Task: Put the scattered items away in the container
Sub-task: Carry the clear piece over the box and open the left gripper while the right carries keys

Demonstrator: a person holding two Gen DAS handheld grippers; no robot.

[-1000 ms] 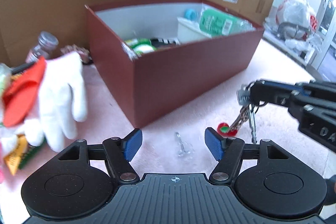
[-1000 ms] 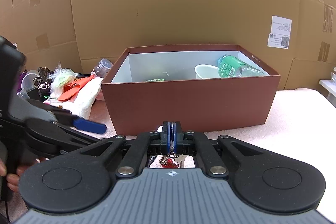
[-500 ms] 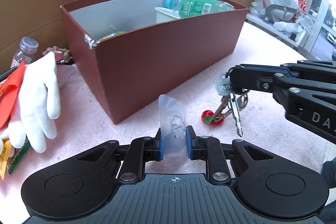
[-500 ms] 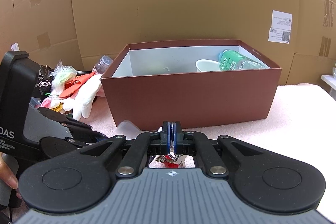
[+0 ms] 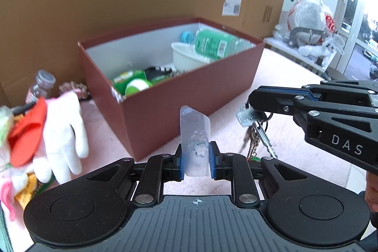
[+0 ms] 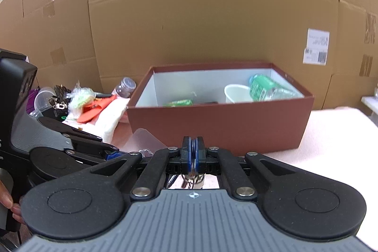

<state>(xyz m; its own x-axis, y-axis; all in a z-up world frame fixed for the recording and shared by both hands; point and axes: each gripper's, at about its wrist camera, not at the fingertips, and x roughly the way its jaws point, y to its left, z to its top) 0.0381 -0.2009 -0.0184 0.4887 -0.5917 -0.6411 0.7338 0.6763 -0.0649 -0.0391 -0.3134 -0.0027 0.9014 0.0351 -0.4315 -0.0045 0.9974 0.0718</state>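
Observation:
The brown box stands ahead on the pink table; it also shows in the right wrist view. Inside lie a green bottle, a white bowl and green packets. My left gripper is shut on a clear plastic hook, held upright above the table in front of the box. My right gripper is shut on a bunch of keys, which hangs from it in the air to the right of the left gripper.
A pile of loose items lies left of the box: a white glove, an orange piece, a small jar and packets. Cardboard walls stand behind. A shelf with bags is at the far right.
My left gripper closed on the clear hook and lifted it off the table. Both grippers have risen, so more of the box's inside shows. The keys still hang from the right gripper.

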